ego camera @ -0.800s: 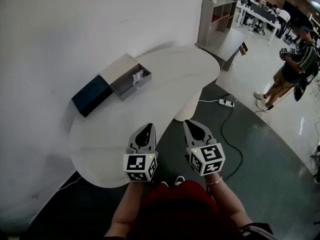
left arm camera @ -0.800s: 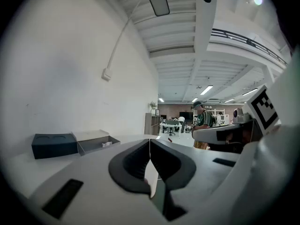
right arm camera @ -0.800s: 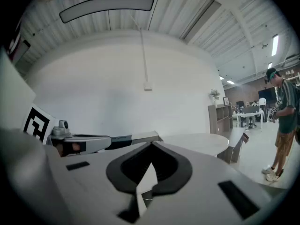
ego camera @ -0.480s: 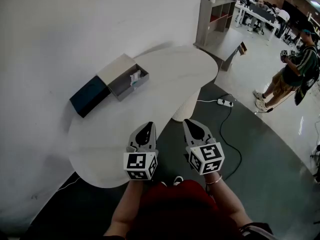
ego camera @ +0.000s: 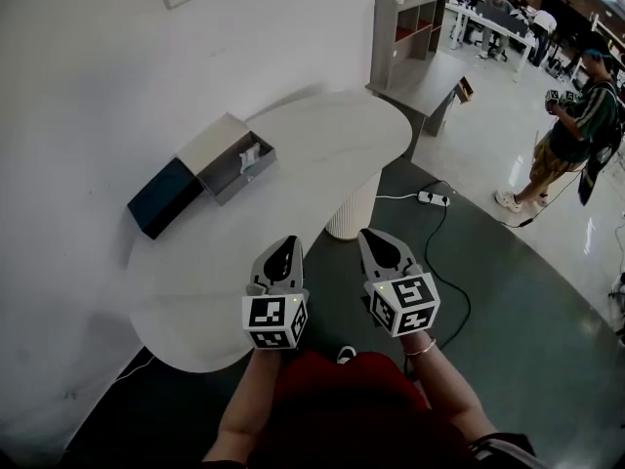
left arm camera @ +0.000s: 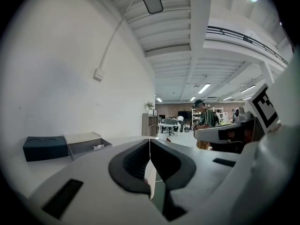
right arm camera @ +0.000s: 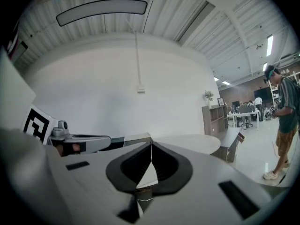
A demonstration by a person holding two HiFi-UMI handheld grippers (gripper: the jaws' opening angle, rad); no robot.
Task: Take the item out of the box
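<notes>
1. Bottom centre: left gripper [ego camera: 285,249] and right gripper [ego camera: 374,241] hover at the near edge of the desk [ego camera: 322,140], both pinched closed and empty.
2. Upper left: the open box [ego camera: 227,176] has the white item [ego camera: 249,155] inside, so reach, grasp and lift all remain.

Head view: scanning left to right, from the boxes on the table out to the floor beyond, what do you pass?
Dark blue box → open grey box → table's ribbed pedestal → power strip on the floor → standing person.
</notes>
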